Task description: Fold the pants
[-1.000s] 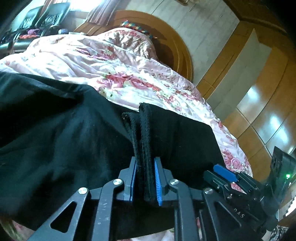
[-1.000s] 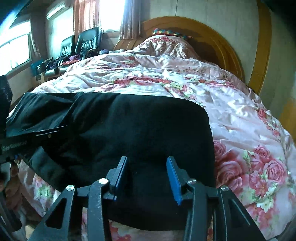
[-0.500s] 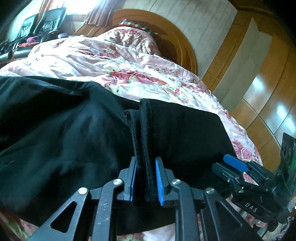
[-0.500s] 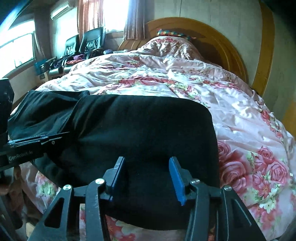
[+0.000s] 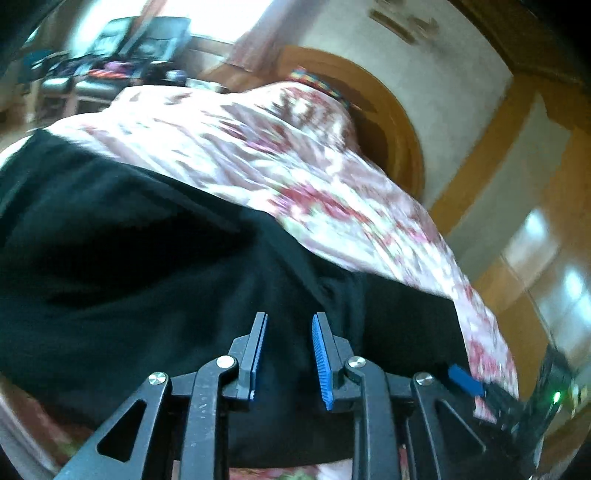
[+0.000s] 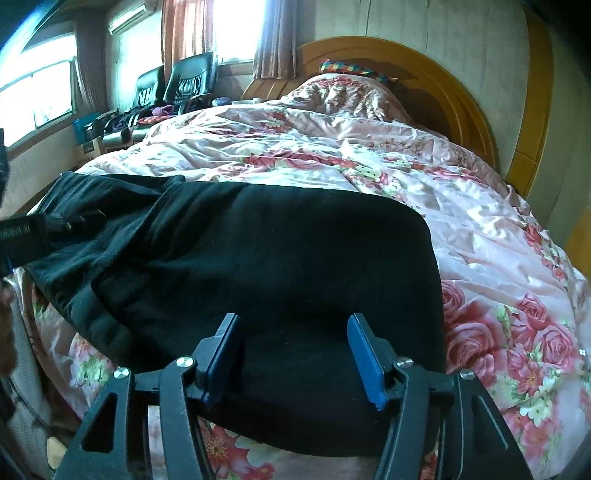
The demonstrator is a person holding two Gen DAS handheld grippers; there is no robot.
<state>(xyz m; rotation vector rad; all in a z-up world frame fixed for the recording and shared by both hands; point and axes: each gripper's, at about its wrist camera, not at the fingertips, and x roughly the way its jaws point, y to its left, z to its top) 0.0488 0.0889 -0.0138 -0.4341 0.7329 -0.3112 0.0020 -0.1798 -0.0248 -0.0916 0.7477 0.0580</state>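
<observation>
We hold the left gripper [image 5: 289, 356] tilted down over the black pants [image 6: 280, 258], its blue-padded jaws parted with only a narrow gap; they have just been opening, and no fabric stands up between them, the cloth lying flat below. The right gripper [image 6: 295, 356] points down at the near edge of the same pants, its jaws set wider and likewise just opening, with nothing pinched between the pads.

The pants lie folded across the near end of the floral quilt [image 6: 369, 155], their straight right edge running away from us and the rest spreading toward the left side of the quilt, where a looser part bunches. Beyond the pants, at the far end of the quilt, rises the curved wooden headboard [image 6: 461, 96], with a multicoloured pillow [image 6: 351, 68] peeping over the heaped bedding. Left of the headboard stand black armchairs [image 6: 184, 83] under a bright curtained window [image 6: 236, 29].

In the left wrist view everything is smeared by motion blur, so the quilt's pattern and the pants' folds are hard to read; the other gripper shows only as a blue pad at the lower right. In the right wrist view a dark strip at the left edge, over the pants, is cut off.
</observation>
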